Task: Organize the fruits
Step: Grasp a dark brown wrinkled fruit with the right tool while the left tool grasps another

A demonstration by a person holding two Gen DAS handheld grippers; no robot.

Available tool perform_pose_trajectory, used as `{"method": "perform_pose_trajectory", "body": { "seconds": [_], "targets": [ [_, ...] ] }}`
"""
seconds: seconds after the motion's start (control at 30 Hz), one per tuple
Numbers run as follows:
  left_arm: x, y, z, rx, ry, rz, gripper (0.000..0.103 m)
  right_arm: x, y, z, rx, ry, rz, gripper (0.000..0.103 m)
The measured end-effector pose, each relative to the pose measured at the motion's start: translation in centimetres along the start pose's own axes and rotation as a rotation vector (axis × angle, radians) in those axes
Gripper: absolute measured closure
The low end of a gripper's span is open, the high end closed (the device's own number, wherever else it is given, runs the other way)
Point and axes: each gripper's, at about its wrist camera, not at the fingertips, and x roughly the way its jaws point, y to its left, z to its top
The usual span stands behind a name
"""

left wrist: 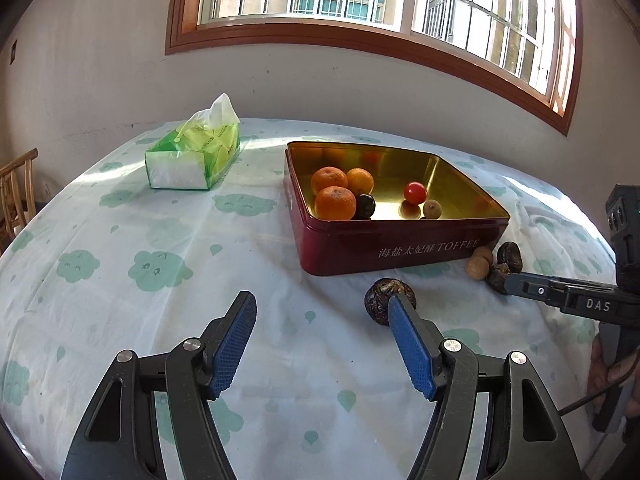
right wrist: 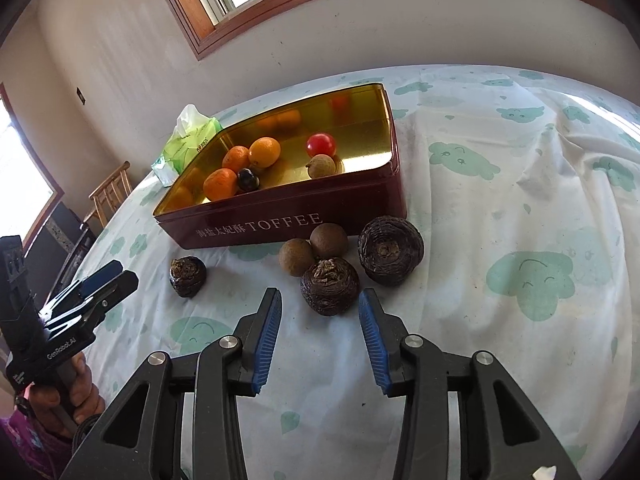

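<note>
A dark red toffee tin point(left wrist: 400, 246) point(right wrist: 288, 216) with a gold inside holds three oranges point(left wrist: 335, 203), a red tomato point(left wrist: 415, 193), a dark round fruit point(left wrist: 365, 206) and a longan point(left wrist: 432, 209). On the cloth in front lie three dark water chestnuts point(right wrist: 330, 286) point(right wrist: 390, 250) point(right wrist: 187, 276) and two tan longans point(right wrist: 297, 257). My left gripper point(left wrist: 322, 312) is open and empty, its right finger just in front of one chestnut point(left wrist: 380, 300). My right gripper point(right wrist: 320, 310) is open, its tips just short of the middle chestnut.
A green tissue pack point(left wrist: 194, 152) lies at the back left of the table. A white cloth with green cloud prints point(left wrist: 160, 268) covers the table. A wooden chair point(left wrist: 16, 196) stands at the left edge. The wall and window are behind.
</note>
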Motion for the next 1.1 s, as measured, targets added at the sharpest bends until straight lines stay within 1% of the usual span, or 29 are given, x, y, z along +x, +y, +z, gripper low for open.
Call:
{"method": "perform_pose_trajectory", "body": {
  "seconds": [0.03,0.1,0.13,0.2,0.23,0.33,0.37,0.5,0.57,0.6,0.67,0.77,0.93,1.0,1.03,1.07,1.1],
  "targets": [
    [-0.1,0.0,-0.1,-0.001,-0.01,-0.013,0.034,0.4,0.1,0.2,-0.008,0.005,-0.021,0.059],
    [0.0,0.1,0.0,-0.003,-0.009,-0.04,0.034,1.3,0.1,0.6,-0.017,0.024,-0.027,0.059],
    [0.2,0.1,0.0,-0.004,-0.001,-0.044,0.034,1.4,0.2,0.7,-0.022,0.015,-0.029,0.058],
    [0.6,0.2,0.1,-0.009,0.026,-0.045,0.034,1.7,0.6,0.7,-0.046,0.019,-0.051,0.063],
    [0.8,0.2,0.1,-0.011,0.035,-0.047,0.034,1.7,0.8,0.6,-0.054,0.025,-0.061,0.071],
    [0.8,0.2,0.0,-0.012,0.039,-0.05,0.034,0.9,1.2,-0.5,-0.063,0.038,-0.014,0.072],
    [0.8,0.1,0.0,-0.008,0.039,-0.049,0.034,0.4,1.3,-1.1,-0.067,0.033,-0.016,0.072],
    [1.1,-1.3,0.1,0.059,0.072,-0.034,0.034,-1.1,-0.2,-2.3,0.011,0.012,0.009,0.072],
    [1.3,-2.0,0.6,0.06,0.074,-0.038,0.034,-1.3,-0.9,-2.4,0.047,0.003,0.018,0.072],
    [1.5,-2.3,0.9,0.052,0.083,-0.038,0.034,-1.3,-0.9,-2.4,0.045,0.003,0.016,0.072],
    [2.4,-2.8,1.4,0.038,0.111,-0.041,0.034,-1.3,-0.7,-2.3,0.035,0.006,0.007,0.072],
    [3.8,-3.4,1.6,0.021,0.146,-0.059,0.034,-1.3,-1.1,-2.2,0.052,0.005,0.026,0.072],
    [4.7,-4.5,2.1,0.049,0.136,-0.029,0.035,-1.3,-1.0,-2.1,0.053,0.006,0.024,0.072],
    [5.3,-4.5,2.0,0.052,0.15,-0.028,0.039,-1.3,-1.1,-2.1,0.061,0.004,0.032,0.072],
    [5.7,-4.5,1.9,0.052,0.168,-0.024,0.043,-1.3,-1.2,-2.1,0.064,0.004,0.036,0.072],
    [6.2,-4.5,1.8,0.048,0.197,-0.027,0.051,-1.3,-1.3,-2.1,0.066,0.003,0.037,0.072],
    [6.7,-4.4,1.7,0.04,0.222,-0.034,0.057,-1.3,-1.3,-2.0,0.067,0.003,0.038,0.072]
  ]
}}
